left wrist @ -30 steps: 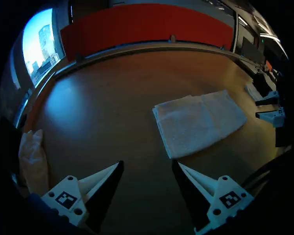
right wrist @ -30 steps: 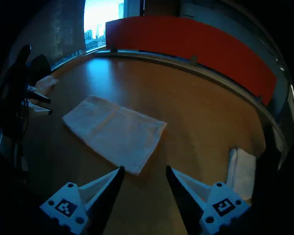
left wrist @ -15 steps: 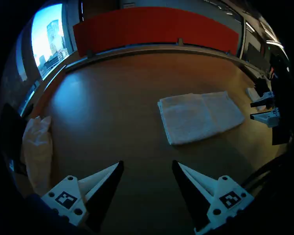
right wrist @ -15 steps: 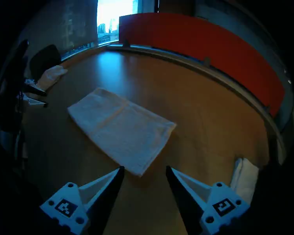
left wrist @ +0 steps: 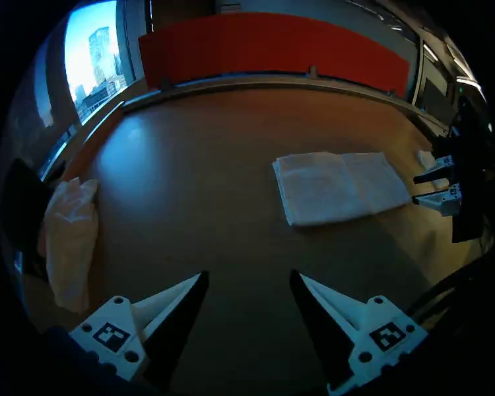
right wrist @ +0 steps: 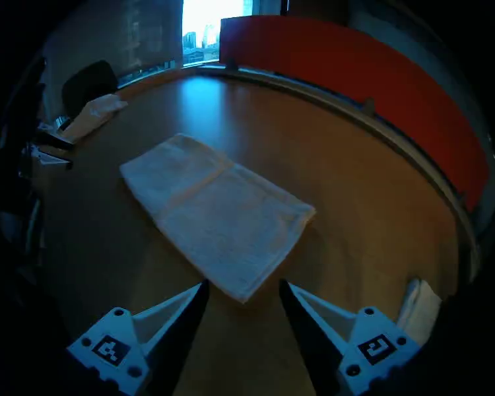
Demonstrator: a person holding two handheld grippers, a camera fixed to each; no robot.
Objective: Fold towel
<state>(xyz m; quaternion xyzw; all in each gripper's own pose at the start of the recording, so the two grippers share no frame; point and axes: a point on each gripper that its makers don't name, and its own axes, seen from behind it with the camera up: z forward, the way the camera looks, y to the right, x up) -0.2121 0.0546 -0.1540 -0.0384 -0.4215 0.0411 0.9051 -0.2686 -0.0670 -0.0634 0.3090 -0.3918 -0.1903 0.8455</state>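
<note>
The left claw (left wrist: pixel 247 274) hangs above a brown table (left wrist: pixel 195 191) with its two fingers spread wide and nothing between them. In the left gripper view, the towel (left wrist: pixel 340 187) lies at about 2 o'clock from this claw and well apart from it. It lies flat as a pale rectangle with a crease across its middle. At 3 o'clock, the right claw (left wrist: pixel 424 188) has its tips just beside the towel's short edge, and its fingers are parted. A crumpled cloth (left wrist: pixel 69 244) lies at 9 o'clock near the table's edge. A red panel (left wrist: pixel 274 43) stands at 12 o'clock and a window (left wrist: pixel 92 56) at 11 o'clock. In the right gripper view, the right claw (right wrist: pixel 244 284) is likewise wide open and holds nothing. The towel (right wrist: pixel 214 214) stretches from 12 toward 11 o'clock, and its near corner is just ahead of the gap between the fingers. Whether that corner touches the fingers cannot be told. A folded cloth (right wrist: pixel 422 310) lies at 4 o'clock.
</note>
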